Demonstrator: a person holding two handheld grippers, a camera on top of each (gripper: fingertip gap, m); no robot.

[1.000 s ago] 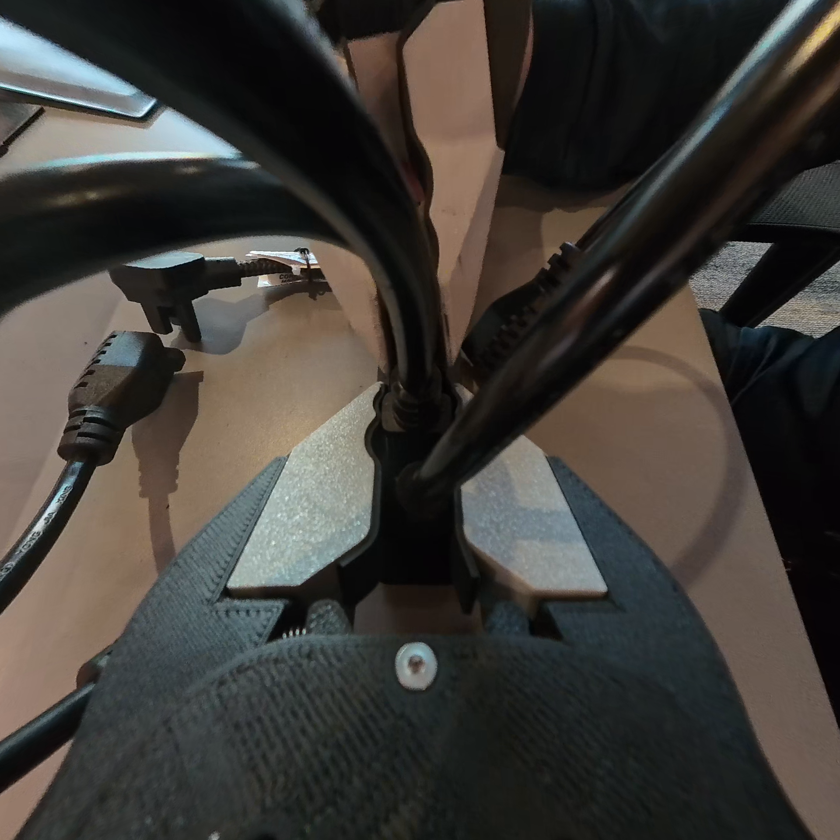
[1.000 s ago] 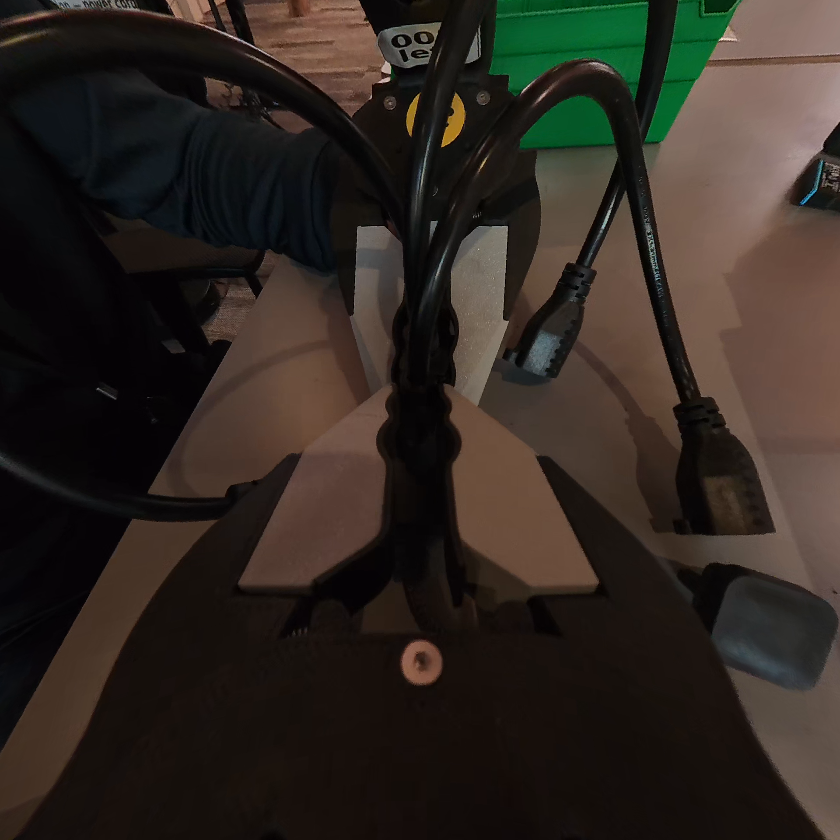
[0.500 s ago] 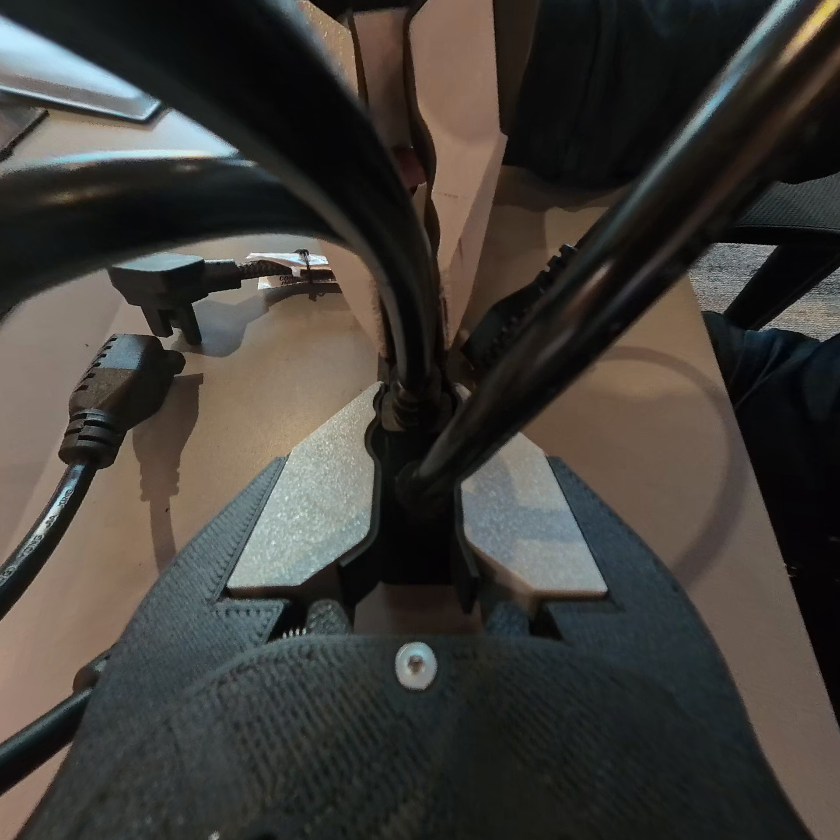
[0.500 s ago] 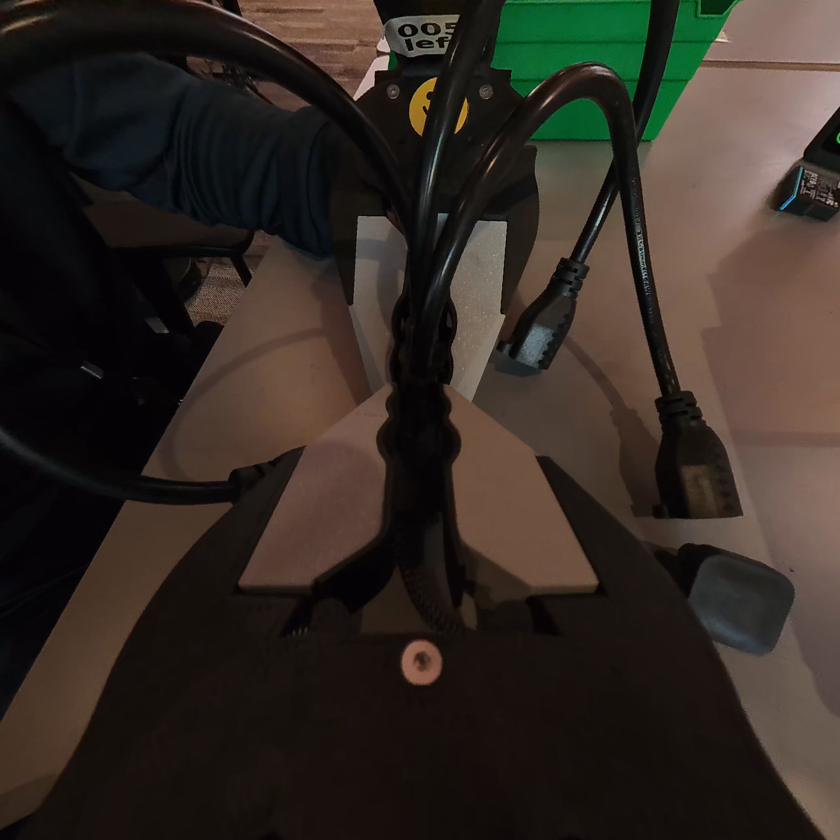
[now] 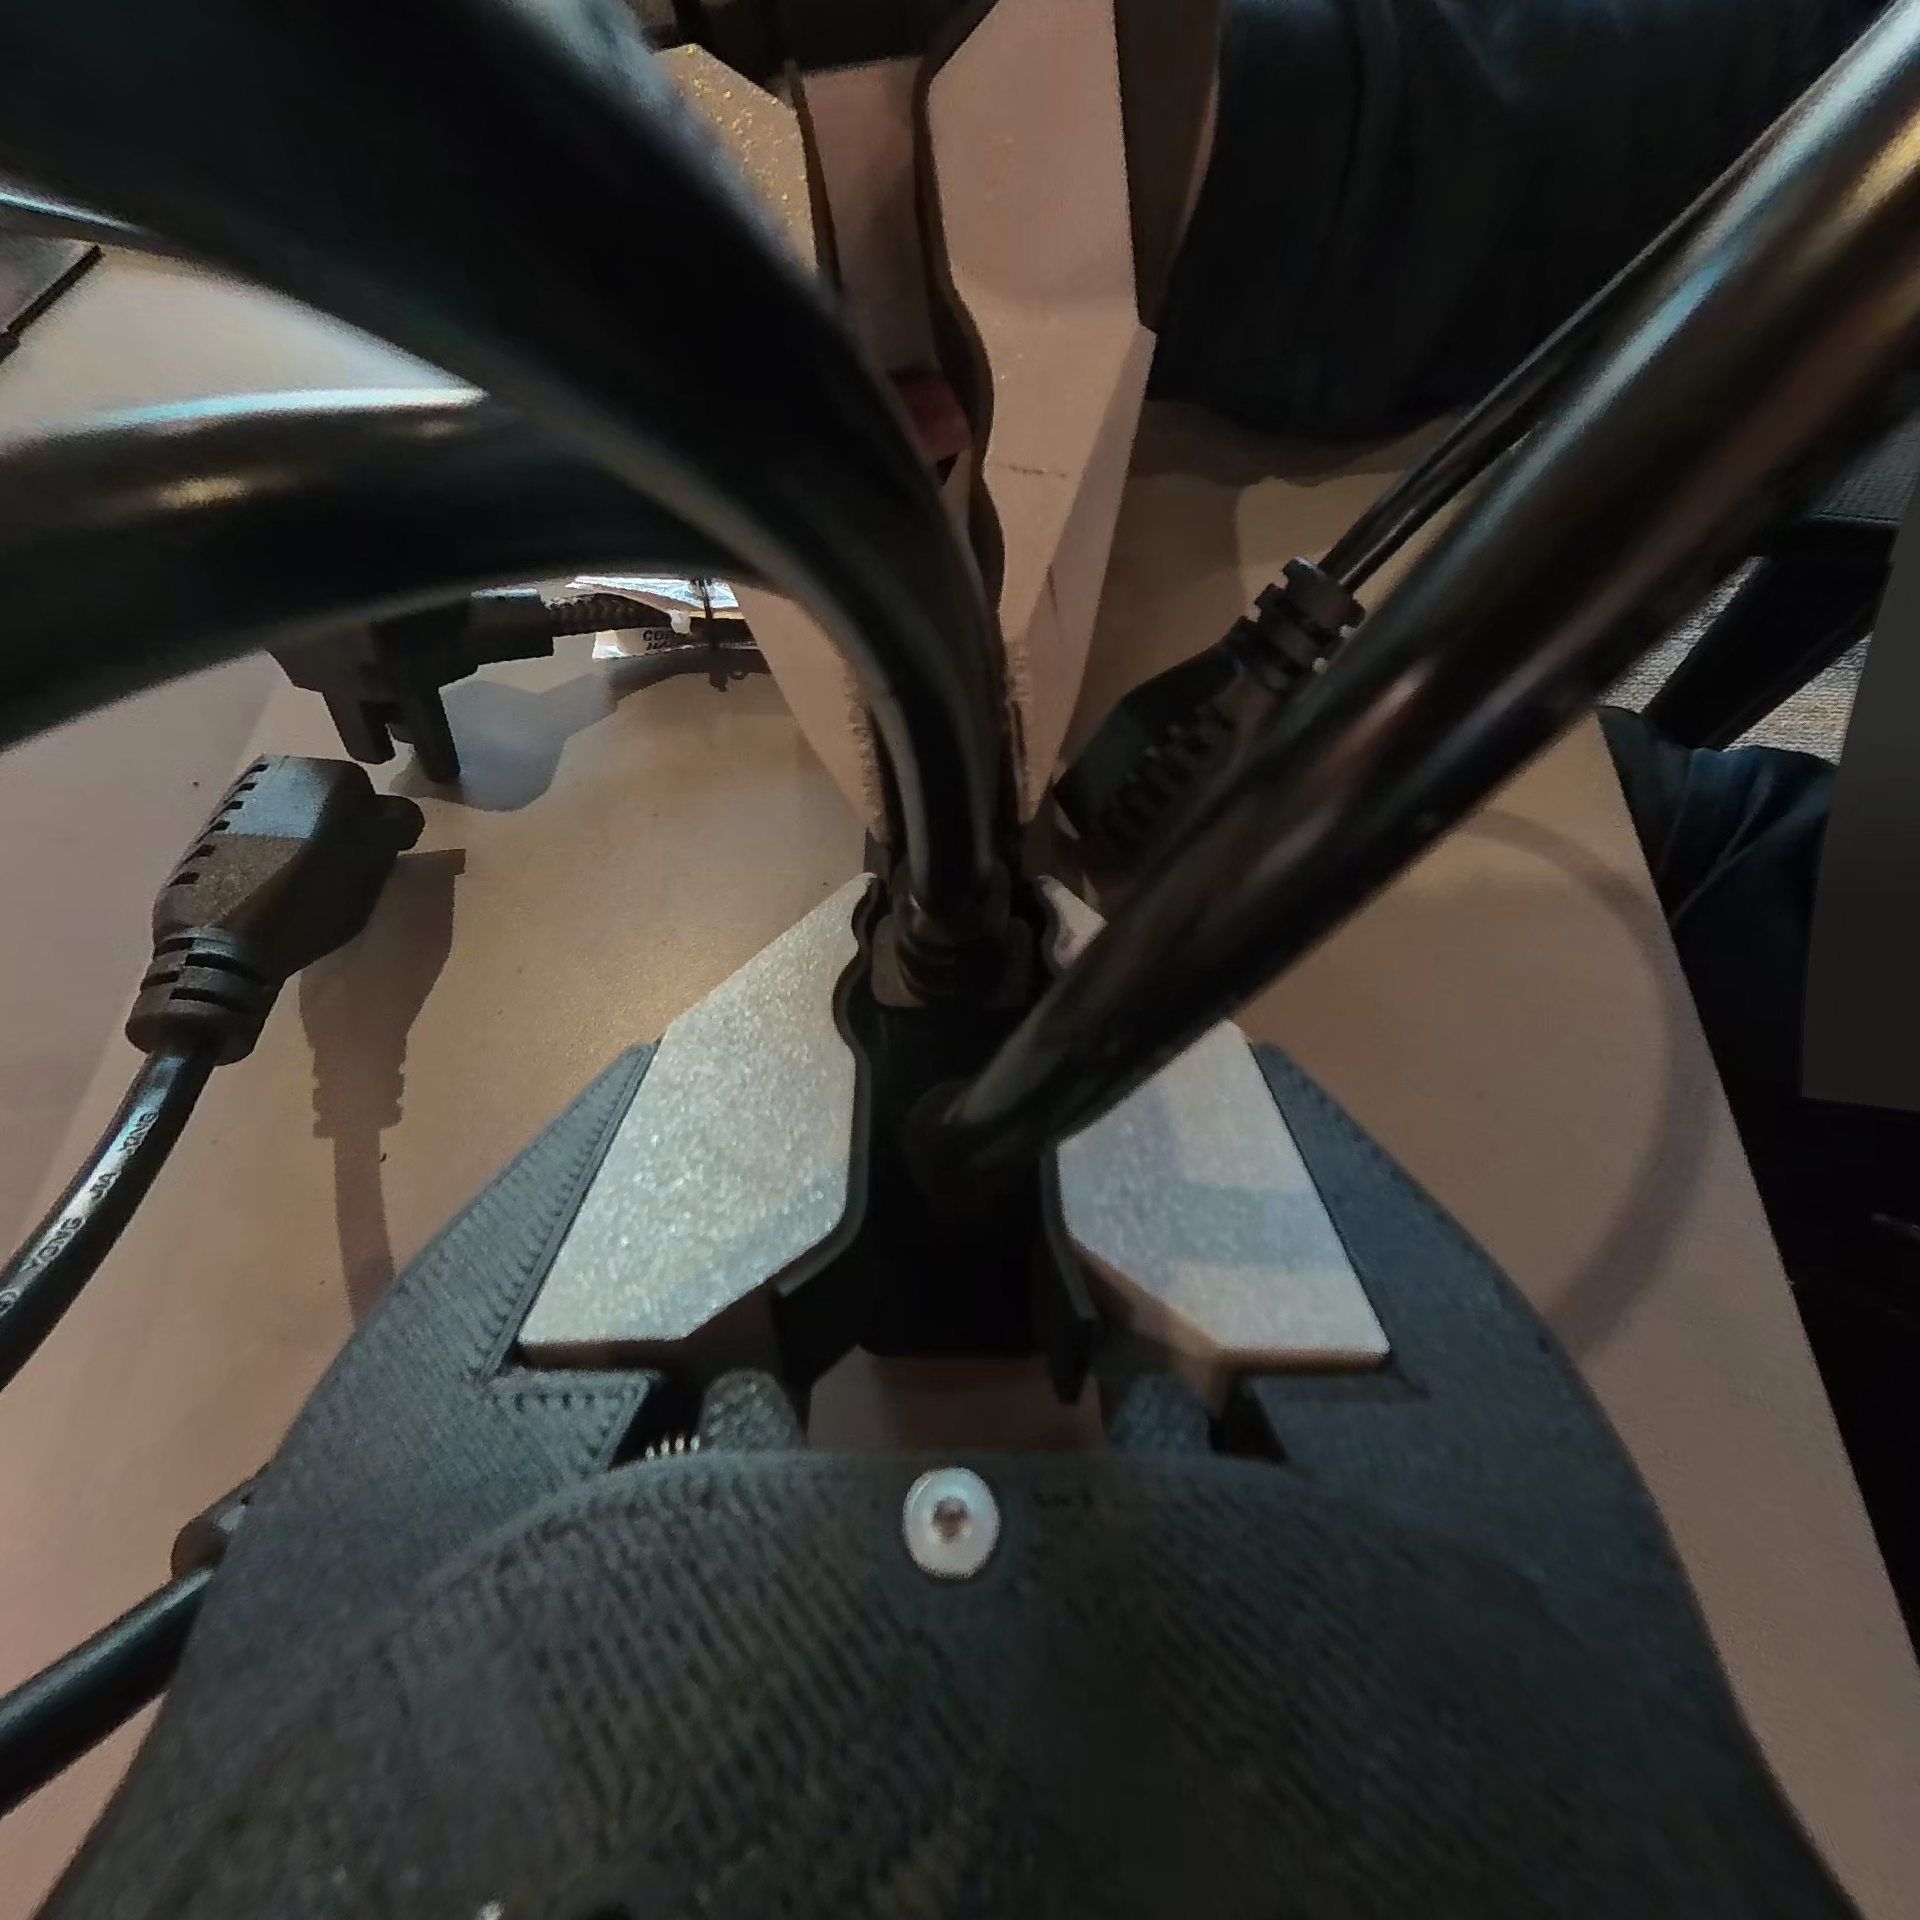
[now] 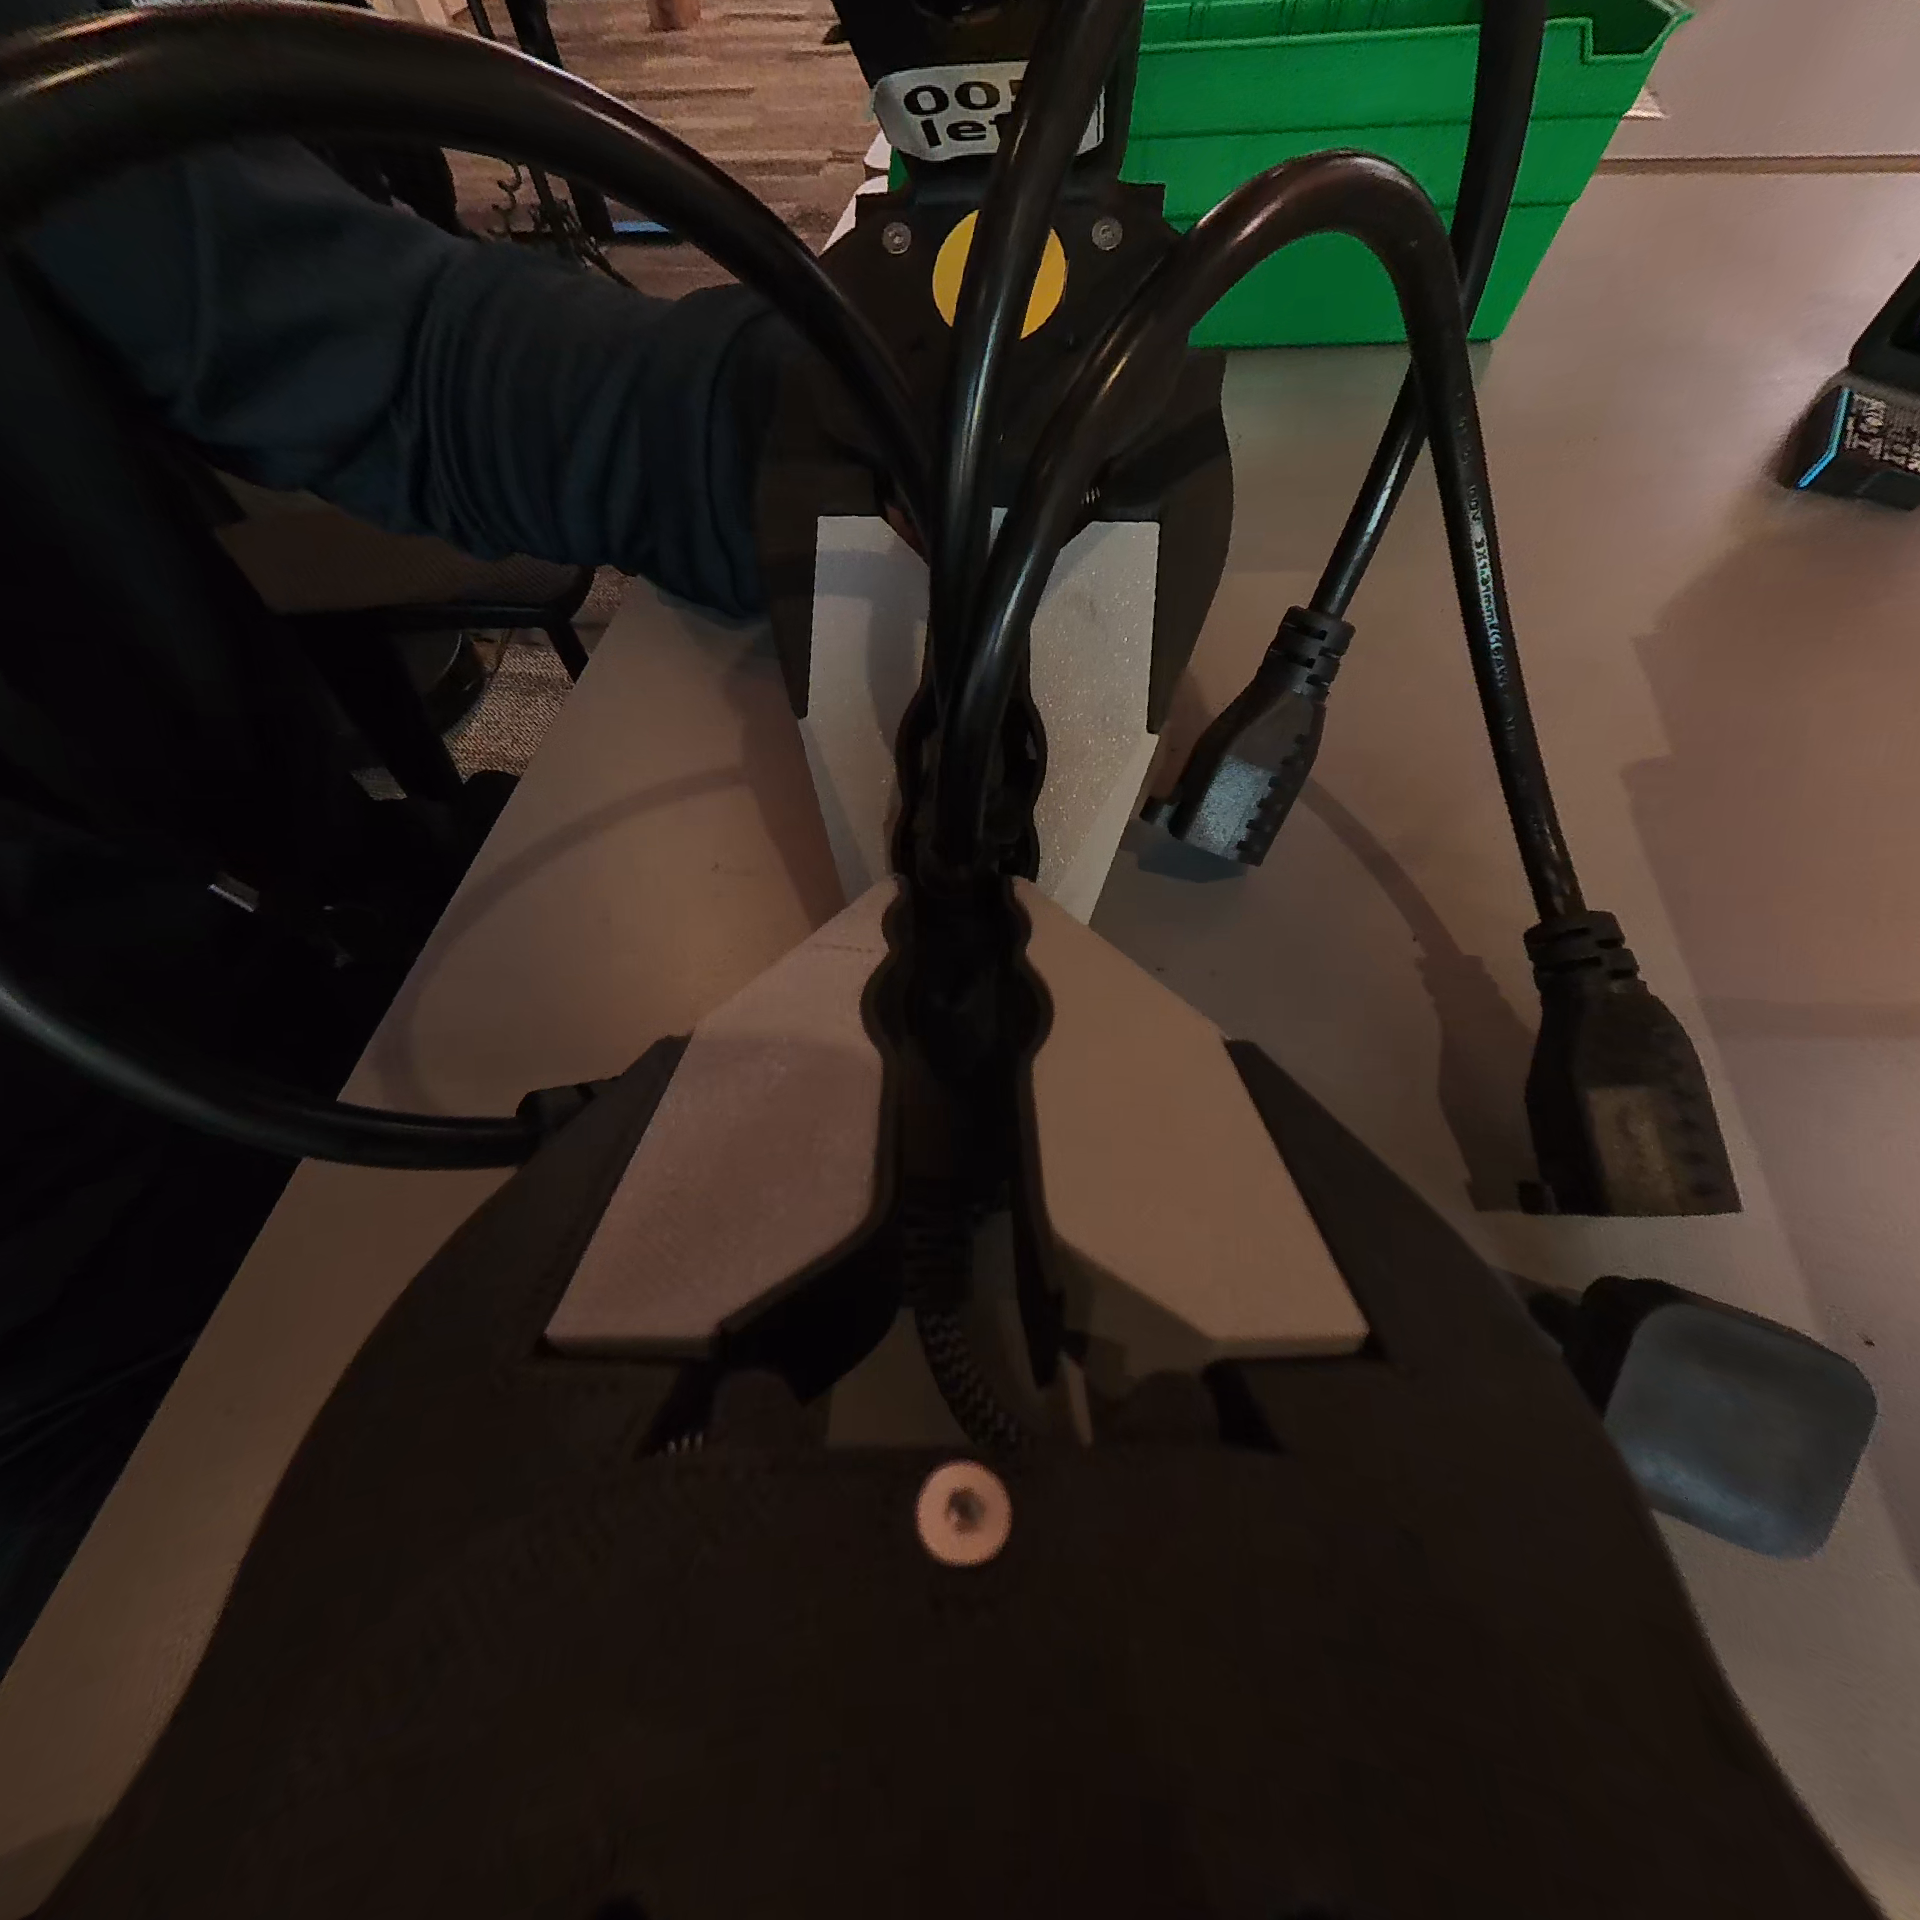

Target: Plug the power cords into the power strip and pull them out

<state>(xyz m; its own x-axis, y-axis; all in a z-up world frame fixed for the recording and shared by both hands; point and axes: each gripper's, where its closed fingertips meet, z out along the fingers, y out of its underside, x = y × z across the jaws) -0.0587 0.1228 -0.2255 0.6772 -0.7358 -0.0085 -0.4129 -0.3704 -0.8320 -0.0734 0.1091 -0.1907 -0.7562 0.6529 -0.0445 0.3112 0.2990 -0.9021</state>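
A narrow black power strip (image 5: pixel 956 1247) is clamped end to end between both grippers, a little above the table; it is mostly hidden by the pads. My left gripper (image 5: pixel 951 914) is shut on one end. My right gripper (image 6: pixel 961 904) is shut on the other end, where a braided cord (image 6: pixel 966 1371) leaves it. Black power cords (image 5: pixel 520 312) rise from the strip and arch away, also in the right wrist view (image 6: pixel 1444 343). Their free connector ends (image 6: pixel 1621 1101) (image 6: pixel 1236 769) rest on the table. A red part (image 5: pixel 925 405) shows between the far fingers.
A green bin (image 6: pixel 1351 156) stands at the far table end. A small dark device (image 6: pixel 1870 436) sits at the right edge. A grey-topped plug (image 6: pixel 1725 1423) lies beside my right gripper. Another connector (image 5: pixel 260 883) and a plug (image 5: pixel 395 686) lie left. A person's dark sleeve (image 6: pixel 468 395) is at the left. Only a small space, under 4 cm, lies between the two pairs of fingers. My left gripper's tips are some 11 centimetres from the connector (image 5: pixel 260 883). The right camera catches it too, in the right wrist view (image 6: pixel 1588 1027).
Almost nothing. Both grippers stay shut on the power strip, and the views only sway slightly.
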